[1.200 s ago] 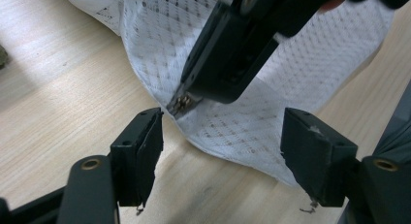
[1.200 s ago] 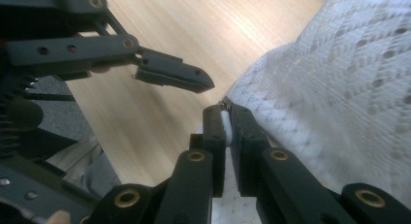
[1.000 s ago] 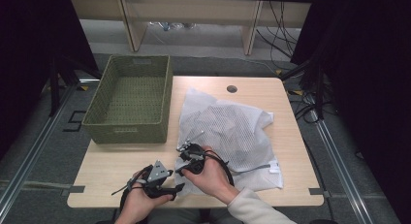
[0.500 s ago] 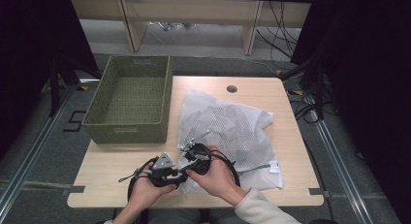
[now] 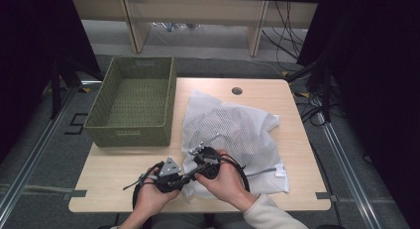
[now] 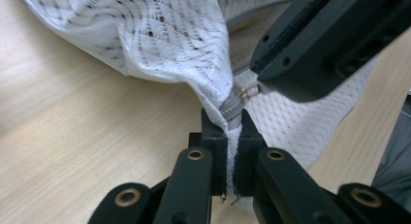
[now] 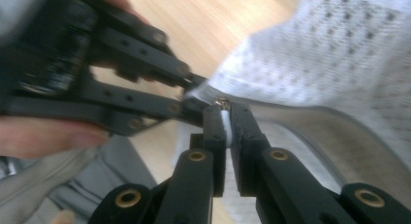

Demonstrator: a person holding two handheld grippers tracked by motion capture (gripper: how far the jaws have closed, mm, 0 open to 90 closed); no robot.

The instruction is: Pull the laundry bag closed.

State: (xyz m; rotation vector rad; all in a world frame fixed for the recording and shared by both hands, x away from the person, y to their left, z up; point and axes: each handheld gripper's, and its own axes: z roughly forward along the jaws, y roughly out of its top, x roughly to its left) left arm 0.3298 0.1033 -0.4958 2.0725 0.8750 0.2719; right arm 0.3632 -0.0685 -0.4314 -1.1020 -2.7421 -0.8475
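Observation:
A white mesh laundry bag (image 5: 237, 130) lies on the right half of the wooden table (image 5: 114, 169). At its near left corner the two grippers meet. My left gripper (image 5: 187, 178) has just been closing and now pinches the bag's grey zipper edge (image 6: 231, 107) between its pads, left gripper (image 6: 231, 132). My right gripper (image 5: 194, 172) is shut on a white strip of the same bag edge (image 7: 224, 121), beside a small metal zipper piece (image 7: 223, 103). The right gripper (image 6: 329, 35) looms close over the left one's jaws. The bag's mesh (image 6: 160, 35) drapes up from the grip.
A green woven basket (image 5: 130, 135) stands at the table's back left, nothing inside it. A round cable hole (image 5: 236, 90) sits near the far edge. Bare wood (image 5: 109, 189) lies left of the hands. Dark curtains and cables flank the table.
The left hand slid right to the bag's corner, and its jaws closed on the zipper edge. The right hand stayed at that corner.

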